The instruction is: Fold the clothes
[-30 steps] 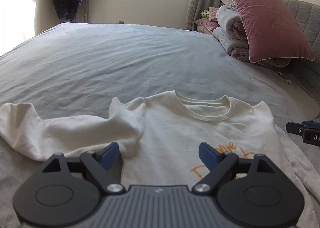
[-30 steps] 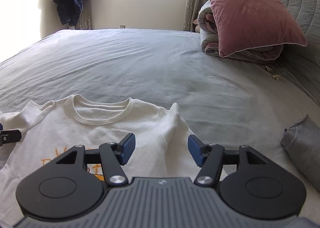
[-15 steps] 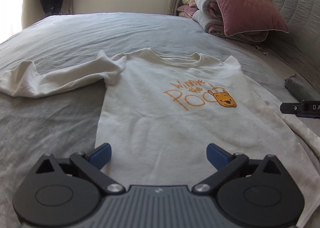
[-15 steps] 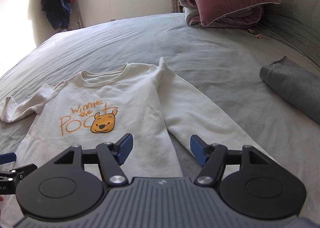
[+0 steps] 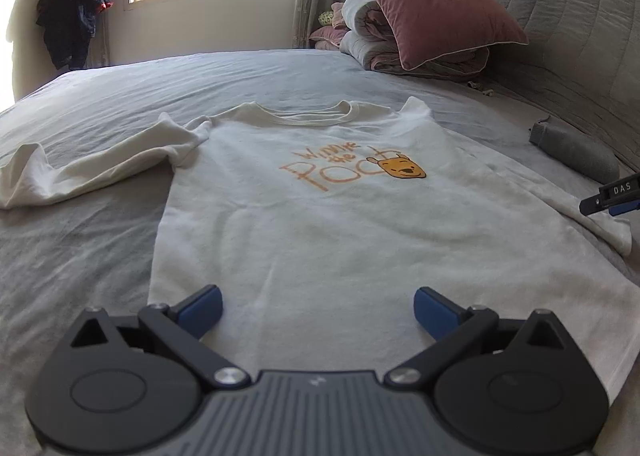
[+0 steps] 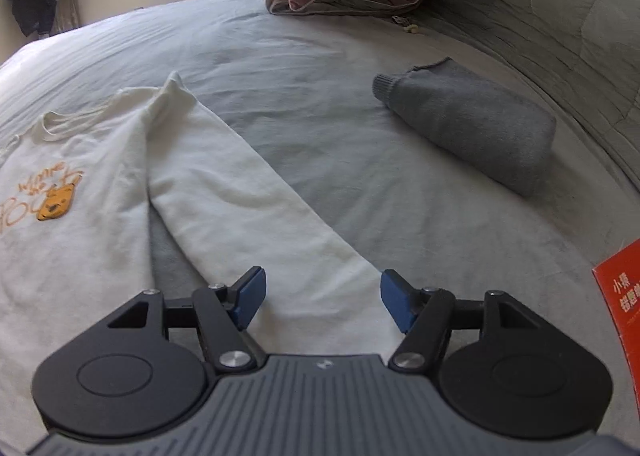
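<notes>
You have the cream sweatshirt (image 5: pixel 320 224) spread face up on the bed (image 5: pixel 100 224), printed chest uppermost, collar toward the window and hem toward you, so this reads as the start of the fold: both tools are lined up but nothing is gripped yet. Your left hand-held gripper (image 5: pixel 318 306) hovers over the hem near its left corner; its jaws have just been opening and now stand wide apart with only flat cloth beneath them, nothing pinched. Your right hand-held gripper (image 6: pixel 322 304) sits over the cuff end of the right sleeve (image 6: pixel 256 208), jaws partly spread either side of it and not pressing on it. The likely next move is to bring that sleeve across the body, which calls for a low pinch through both layers at the cuff. The other sleeve (image 5: pixel 92 172) lies out to the left, rumpled and twisted near the shoulder, and will probably need smoothing first. The knit looks soft, thick and limp, with a ribbed collar, so expect it to sag and drag on the wrinkled grey sheet. A folded grey garment (image 6: pixel 472 128) lies well apart to the right.
</notes>
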`<state>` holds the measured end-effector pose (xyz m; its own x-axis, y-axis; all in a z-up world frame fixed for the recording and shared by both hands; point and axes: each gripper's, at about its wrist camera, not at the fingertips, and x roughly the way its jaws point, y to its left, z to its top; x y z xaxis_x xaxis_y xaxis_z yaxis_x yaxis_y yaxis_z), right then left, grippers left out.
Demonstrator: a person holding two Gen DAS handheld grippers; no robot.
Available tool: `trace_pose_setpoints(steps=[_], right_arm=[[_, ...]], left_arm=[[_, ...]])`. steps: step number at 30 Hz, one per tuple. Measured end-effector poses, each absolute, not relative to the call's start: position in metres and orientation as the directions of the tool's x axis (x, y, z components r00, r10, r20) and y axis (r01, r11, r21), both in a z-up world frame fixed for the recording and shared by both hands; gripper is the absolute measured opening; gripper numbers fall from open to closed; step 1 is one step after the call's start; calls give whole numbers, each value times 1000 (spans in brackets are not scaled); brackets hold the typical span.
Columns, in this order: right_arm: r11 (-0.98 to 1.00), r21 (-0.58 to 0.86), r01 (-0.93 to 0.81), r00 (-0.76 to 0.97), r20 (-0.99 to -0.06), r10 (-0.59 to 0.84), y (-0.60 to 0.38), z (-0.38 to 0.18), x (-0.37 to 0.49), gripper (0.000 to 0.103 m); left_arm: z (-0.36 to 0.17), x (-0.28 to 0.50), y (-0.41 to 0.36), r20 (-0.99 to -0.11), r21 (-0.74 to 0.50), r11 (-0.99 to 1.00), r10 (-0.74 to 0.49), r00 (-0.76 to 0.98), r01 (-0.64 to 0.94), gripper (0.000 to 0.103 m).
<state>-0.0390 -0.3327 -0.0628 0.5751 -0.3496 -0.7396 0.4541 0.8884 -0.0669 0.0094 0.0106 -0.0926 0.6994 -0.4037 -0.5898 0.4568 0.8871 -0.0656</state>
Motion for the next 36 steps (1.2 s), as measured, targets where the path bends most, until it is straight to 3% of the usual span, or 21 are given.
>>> trace_pose_setpoints(steps=[1,3,5,13,16,21,23,36], right_arm=[[884,-82,460,554,-751,-358,-339,-69,-40,64],[886,-78,457,562,-747,-355,-343,-70,-43,38],[887,-73,455,570,-742,-354,-346,-70,-46,4],[804,-184,565,573,-614,-543,-352,-45,-49,1],[793,-151,591,574,-612,-544,-361,-39,-52,3],[795,-41,605,609,-619,-496,-361,-33,-58,25],[790,-13,613,629,-597,-498,-354,-28,-58,62],[838,-1,546,705,-539,-460,-312,-15,-41,70]], left_arm=[[-93,9,11,-587,-73,885,-410,698,460,102],[-96,8,13,-583,-78,883,-417,697,463,102],[-100,7,9,-593,-38,885,-394,703,464,103],[-101,3,3,-595,17,886,-363,717,463,103],[-101,2,3,-595,23,886,-360,719,462,103],[-101,2,2,-596,24,886,-359,719,462,103],[-101,2,2,-596,24,886,-359,718,462,103],[-101,2,1,-597,24,886,-359,718,463,103]])
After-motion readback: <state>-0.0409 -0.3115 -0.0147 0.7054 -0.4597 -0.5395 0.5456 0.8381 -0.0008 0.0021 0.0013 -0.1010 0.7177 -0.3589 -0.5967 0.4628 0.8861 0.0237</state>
